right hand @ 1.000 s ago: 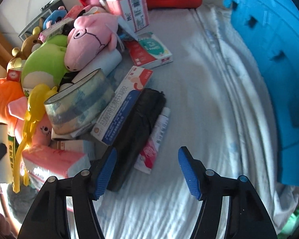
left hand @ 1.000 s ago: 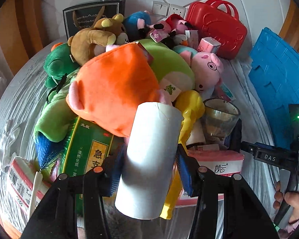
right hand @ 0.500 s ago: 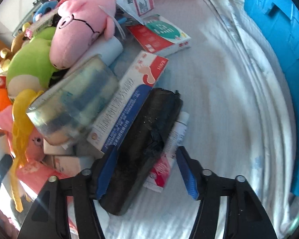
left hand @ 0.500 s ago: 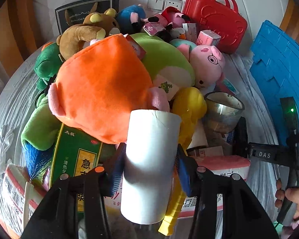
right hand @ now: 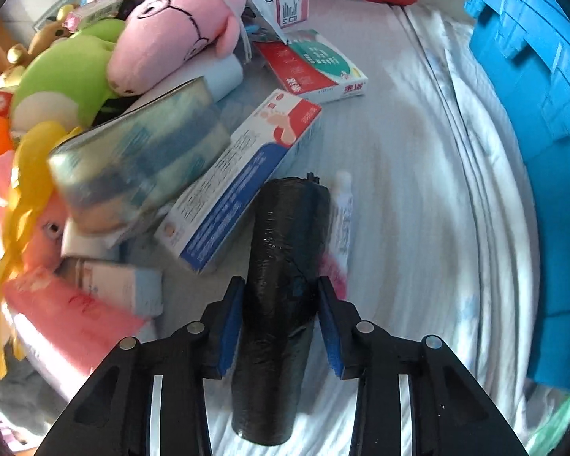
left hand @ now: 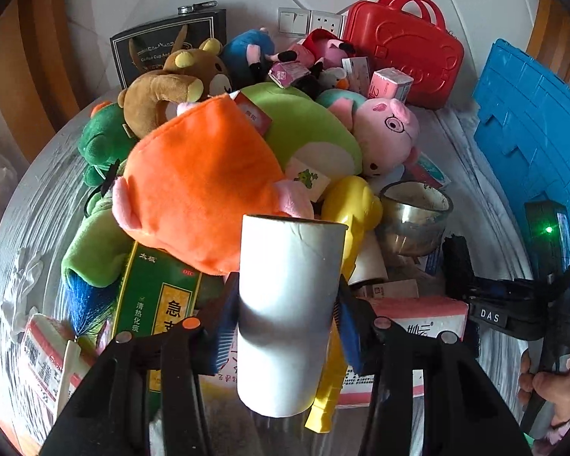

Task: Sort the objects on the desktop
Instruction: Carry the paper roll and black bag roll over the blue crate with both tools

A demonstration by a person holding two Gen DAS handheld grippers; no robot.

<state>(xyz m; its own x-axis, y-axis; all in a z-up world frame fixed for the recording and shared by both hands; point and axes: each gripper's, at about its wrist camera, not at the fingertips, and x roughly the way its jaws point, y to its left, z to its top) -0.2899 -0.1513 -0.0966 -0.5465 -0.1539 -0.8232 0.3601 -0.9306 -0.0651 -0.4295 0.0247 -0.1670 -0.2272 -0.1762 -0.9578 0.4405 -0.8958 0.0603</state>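
A white cardboard roll (left hand: pixel 288 258) stands upright between the blue pads of my left gripper (left hand: pixel 285 304), which is shut on it, above a heap of toys and boxes. In the right wrist view a black roll of wrapped film (right hand: pixel 285 228) lies on the white cloth (right hand: pixel 418 190). My right gripper (right hand: pixel 281 288) points down over its near half, jaws closing, with a pad touching each side. A red and white tube (right hand: pixel 342 205) lies against the black roll's right side. The left wrist view shows the right gripper's body (left hand: pixel 513 296) held by a hand (left hand: pixel 551 383).
The heap holds an orange plush (left hand: pixel 201 190), a green plush (left hand: pixel 307 133), a pink pig plush (left hand: pixel 387 133), a glass bowl (left hand: pixel 414 220) and several boxes. A blue-and-white box (right hand: pixel 239 182) lies just left of the black roll. A red case (left hand: pixel 402 45) stands behind, a blue crate (right hand: pixel 532 95) on the right.
My right gripper has come down and forward over the black roll, and its jaws have narrowed from wide apart to the roll's sides. The left gripper still holds the white roll, nearly still.
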